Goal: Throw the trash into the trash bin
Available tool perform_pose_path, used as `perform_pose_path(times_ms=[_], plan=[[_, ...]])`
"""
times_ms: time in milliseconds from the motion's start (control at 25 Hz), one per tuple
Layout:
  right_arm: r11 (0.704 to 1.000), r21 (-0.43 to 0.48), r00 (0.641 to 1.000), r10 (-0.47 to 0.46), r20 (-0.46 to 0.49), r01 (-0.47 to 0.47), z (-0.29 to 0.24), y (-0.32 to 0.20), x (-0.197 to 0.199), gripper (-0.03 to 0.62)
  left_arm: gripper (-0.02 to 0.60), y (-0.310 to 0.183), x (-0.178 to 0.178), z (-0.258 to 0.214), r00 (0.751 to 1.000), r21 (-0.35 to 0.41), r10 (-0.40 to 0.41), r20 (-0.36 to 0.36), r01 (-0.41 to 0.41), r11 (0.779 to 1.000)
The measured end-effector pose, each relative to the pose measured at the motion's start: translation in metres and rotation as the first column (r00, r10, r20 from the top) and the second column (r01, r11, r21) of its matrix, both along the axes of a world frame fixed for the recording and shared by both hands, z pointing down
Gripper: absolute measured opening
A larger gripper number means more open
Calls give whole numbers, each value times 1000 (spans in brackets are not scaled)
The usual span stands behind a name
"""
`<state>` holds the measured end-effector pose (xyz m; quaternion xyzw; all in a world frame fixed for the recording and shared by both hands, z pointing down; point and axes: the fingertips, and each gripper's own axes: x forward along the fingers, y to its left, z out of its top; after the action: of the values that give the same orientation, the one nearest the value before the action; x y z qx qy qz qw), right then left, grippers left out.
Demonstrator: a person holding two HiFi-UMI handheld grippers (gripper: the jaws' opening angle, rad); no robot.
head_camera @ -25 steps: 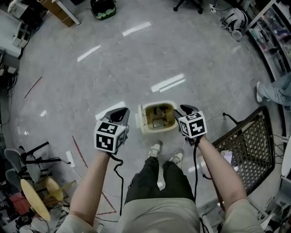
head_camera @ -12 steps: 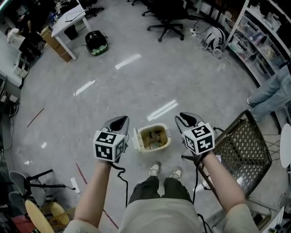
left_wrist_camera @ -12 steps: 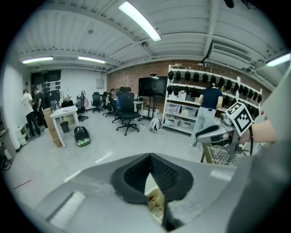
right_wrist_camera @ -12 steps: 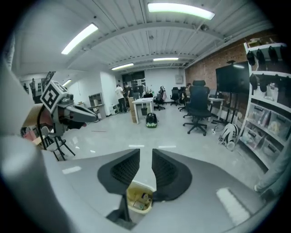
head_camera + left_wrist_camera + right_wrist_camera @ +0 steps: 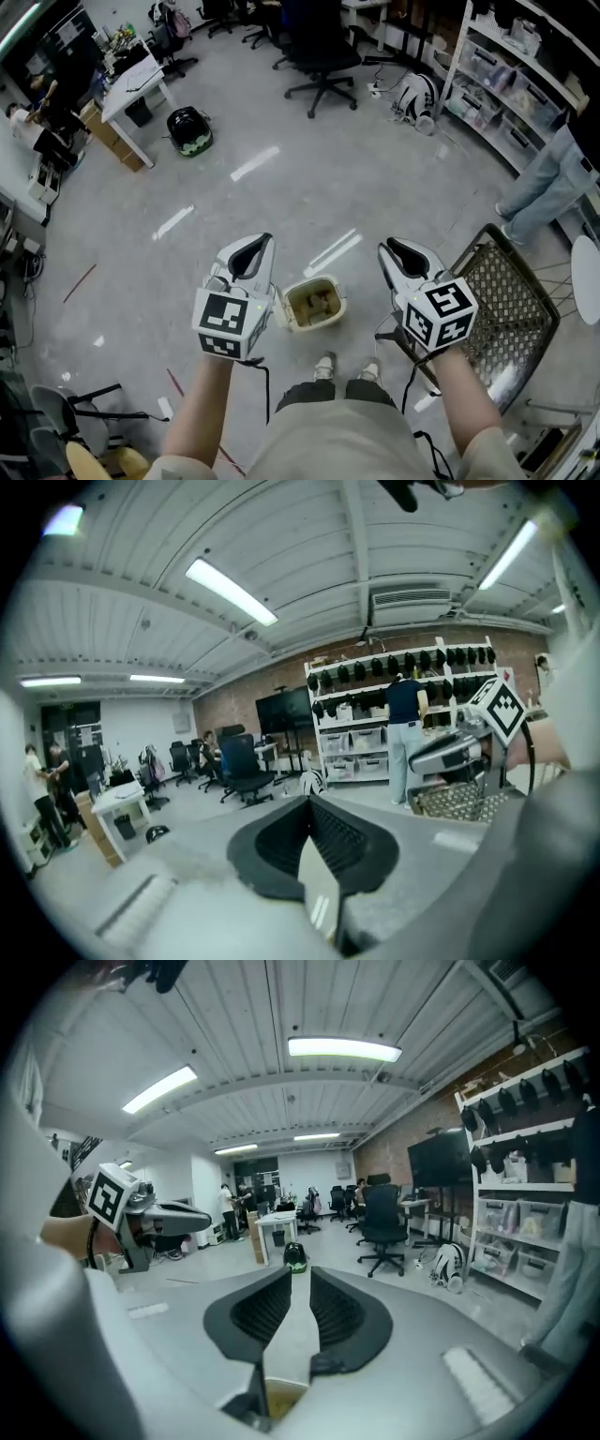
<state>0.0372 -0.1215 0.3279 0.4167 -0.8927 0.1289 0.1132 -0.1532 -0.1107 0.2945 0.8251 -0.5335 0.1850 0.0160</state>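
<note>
Rising now: the floor (image 5: 281, 187) drops away as the person straightens up, and the trash bin (image 5: 309, 281) shrinks below, just ahead of the shoes (image 5: 323, 366), its top open. Both tongs have lifted well clear of it. The left tongs (image 5: 251, 251) are pressed together and empty. The right tongs (image 5: 398, 253) are closing to a slit with nothing between them. Trash (image 5: 314, 304) sits inside the bin, so the throw looks done.

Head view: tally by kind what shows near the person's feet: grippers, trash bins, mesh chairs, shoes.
Grippers: 2, left gripper shut and empty, right gripper jaws closing with nothing between
Trash bin: 1
Black wire-mesh chair: 1
Shoes: 2, left shoe, right shoe
Total: 6
</note>
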Motion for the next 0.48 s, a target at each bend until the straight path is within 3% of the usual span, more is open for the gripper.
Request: perform_pose_path(times_ms=[200, 480], plan=[[994, 100, 999, 47, 25, -49, -52, 24, 31, 51, 2, 12, 45, -41, 991, 138, 92, 93, -105, 985], [970, 218, 992, 93, 83, -109, -122, 58, 66, 51, 2, 37, 82, -91, 989, 207, 139, -42, -128, 970]])
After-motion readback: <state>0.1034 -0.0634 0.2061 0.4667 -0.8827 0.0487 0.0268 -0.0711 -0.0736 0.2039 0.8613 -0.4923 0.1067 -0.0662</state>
